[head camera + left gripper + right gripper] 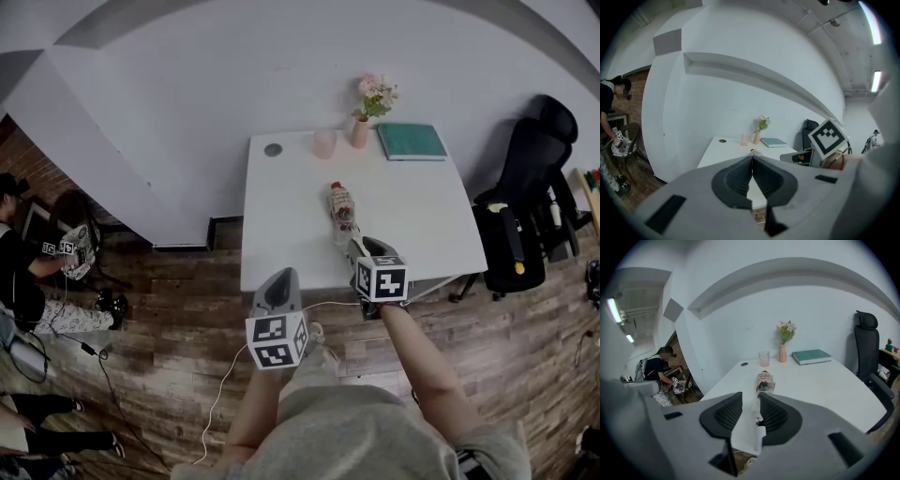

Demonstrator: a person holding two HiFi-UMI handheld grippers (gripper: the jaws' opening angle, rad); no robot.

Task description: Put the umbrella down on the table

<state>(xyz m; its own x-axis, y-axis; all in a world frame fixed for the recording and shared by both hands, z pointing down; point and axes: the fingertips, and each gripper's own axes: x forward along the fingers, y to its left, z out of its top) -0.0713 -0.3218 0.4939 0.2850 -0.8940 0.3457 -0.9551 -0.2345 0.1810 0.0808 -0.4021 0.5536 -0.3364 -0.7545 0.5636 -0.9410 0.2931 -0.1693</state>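
Right hand-held gripper (pixel 750 400) first: its jaws stood narrowly apart at the near edge of the white tabletop (pixel 281 234). The pale handle end of the folded umbrella (pixel 764 380) sat in the gap. It was tucked close against one pad, with bare tabletop showing on the other side. I couldn't tell whether the pad actually touched it.

The umbrella (pixel 341 208) lay flat on the tabletop, pointing lengthwise away from me, roughly in the middle of the near half. It was a compact one, rolled tight. The fabric was pale with a busy dark and red print, there was a red cap at the far tip, and the whitish handle at the near end carried a small dark detail.

Over to the left hand-held gripper (pixel 752 159): its jaws were pressed together, pad to pad, with nothing between them. In the head view it (pixel 281 277) hung short of the tabletop's near edge, over the wooden floor (pixel 169 309).

Along the far edge stood a pink cup (pixel 324 143) and, just beside it, a slim vase of flowers (pixel 360 131). A green book (pixel 411 142) lay there too. A black office chair (pixel 534 159) waited off the right side.
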